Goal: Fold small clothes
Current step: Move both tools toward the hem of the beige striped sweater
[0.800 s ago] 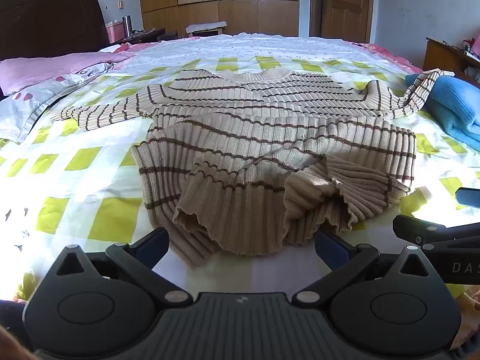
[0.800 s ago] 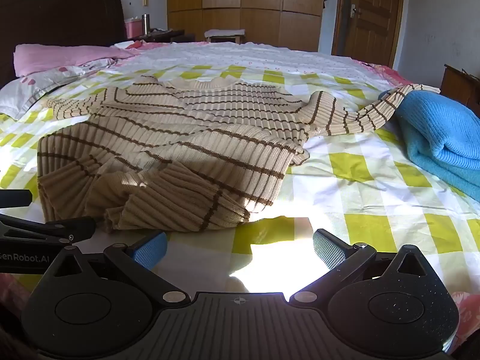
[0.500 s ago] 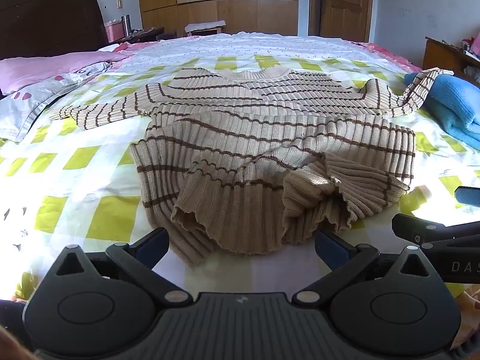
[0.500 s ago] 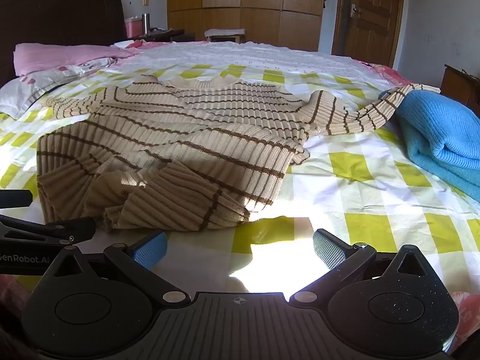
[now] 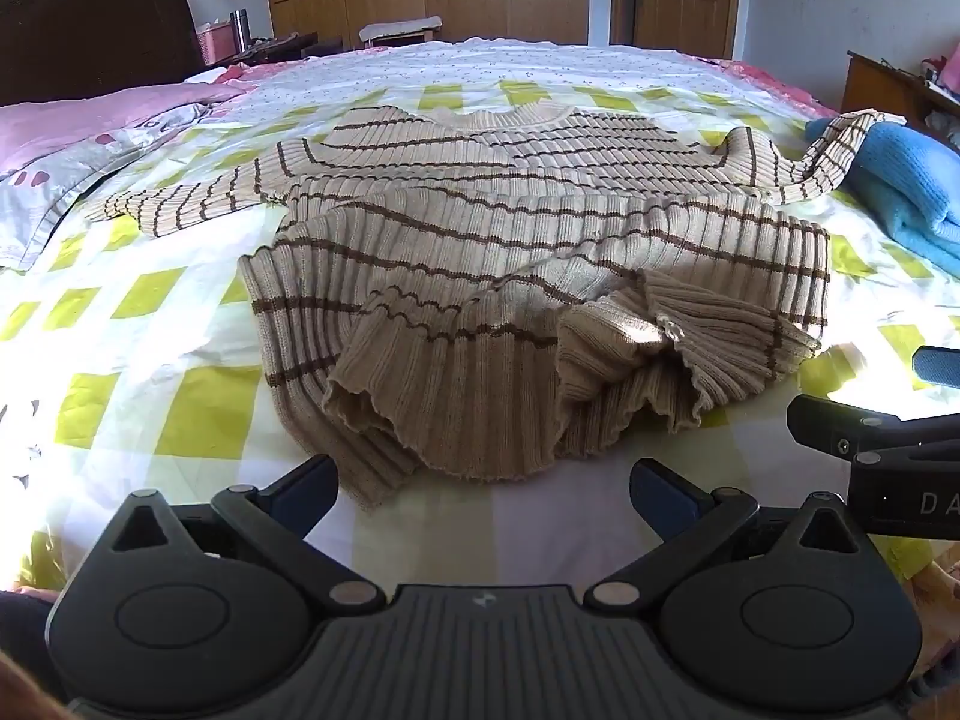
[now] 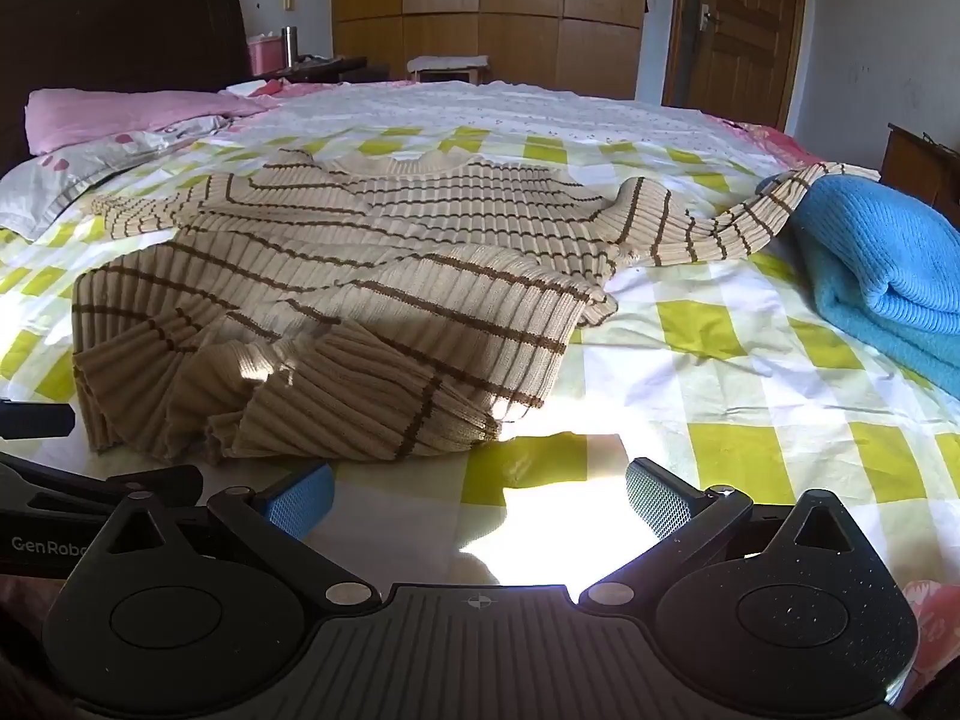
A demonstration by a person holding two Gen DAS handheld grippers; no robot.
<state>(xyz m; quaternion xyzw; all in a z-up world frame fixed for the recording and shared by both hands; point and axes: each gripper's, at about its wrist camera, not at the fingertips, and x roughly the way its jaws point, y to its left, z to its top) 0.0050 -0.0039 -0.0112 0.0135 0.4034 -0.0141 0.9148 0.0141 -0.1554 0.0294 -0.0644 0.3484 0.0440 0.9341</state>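
Sweater (image 5: 540, 276) bunched at hem, unchanged from before. Left gripper (image 5: 483, 489) spread wide, empty, still just short of hem. Right gripper (image 6: 480, 495) likewise wide, unmoved.

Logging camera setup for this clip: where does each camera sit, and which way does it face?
Left wrist: on the left gripper, low at the bed's near edge, facing the beige brown-striped ribbed sweater; own open fingers show, right gripper at right.
Right wrist: on the right gripper, further right, facing the sweater's right side; own open fingers show.
Shared: sweater, folded blue knit, yellow-checked bedsheet, wooden wardrobe.
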